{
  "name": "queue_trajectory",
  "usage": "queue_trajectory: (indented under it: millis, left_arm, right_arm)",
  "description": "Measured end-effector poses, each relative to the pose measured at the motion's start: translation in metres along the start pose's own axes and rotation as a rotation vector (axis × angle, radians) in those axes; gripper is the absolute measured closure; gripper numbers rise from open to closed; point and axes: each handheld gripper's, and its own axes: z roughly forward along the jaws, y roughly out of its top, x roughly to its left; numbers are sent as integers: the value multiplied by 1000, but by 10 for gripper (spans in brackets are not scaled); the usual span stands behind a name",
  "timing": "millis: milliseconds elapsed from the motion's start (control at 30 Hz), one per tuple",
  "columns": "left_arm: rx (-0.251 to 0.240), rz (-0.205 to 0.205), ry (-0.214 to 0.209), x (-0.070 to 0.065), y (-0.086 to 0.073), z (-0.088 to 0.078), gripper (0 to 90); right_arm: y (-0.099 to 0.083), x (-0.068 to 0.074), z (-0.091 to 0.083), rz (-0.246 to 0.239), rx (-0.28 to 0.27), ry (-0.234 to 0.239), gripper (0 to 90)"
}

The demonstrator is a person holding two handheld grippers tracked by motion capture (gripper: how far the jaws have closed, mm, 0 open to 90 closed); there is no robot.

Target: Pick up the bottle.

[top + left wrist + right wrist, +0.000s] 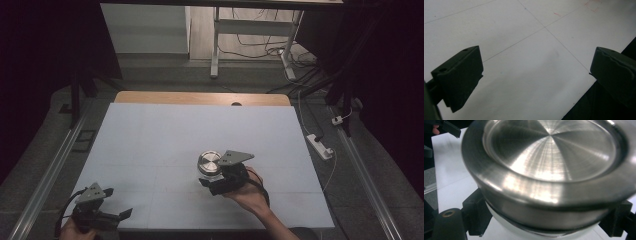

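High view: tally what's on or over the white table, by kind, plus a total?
Metal-lidded containers: 1, the steel-lidded container, clamped in the right gripper
Handheld grippers: 2, the right gripper and the left gripper, whose jaws stand open with nothing between them
Total: 3

A white table top point(165, 150) is being lit from above, faint grid lines and small red marks point(557, 14) being shown on it. A wooden strip point(200, 98) is being seen along its far edge. A white power strip point(320, 146) is lying on the grey floor right of the table. White desk legs point(215, 45) and loose cables point(260, 50) are being seen beyond.
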Motion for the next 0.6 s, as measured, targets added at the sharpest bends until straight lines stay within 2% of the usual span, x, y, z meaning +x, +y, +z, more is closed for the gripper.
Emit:
queue_trajectory:
  millis: [333, 600]
  left_arm:
    - [-2, -2, -4, 1, 0, 0, 0]
    - [-4, -7, -6, 1, 0, 0, 0]
  right_arm:
    - [14, 4, 19, -19, 2, 19, 151]
    - [23, 6, 27, -32, -3, 24, 151]
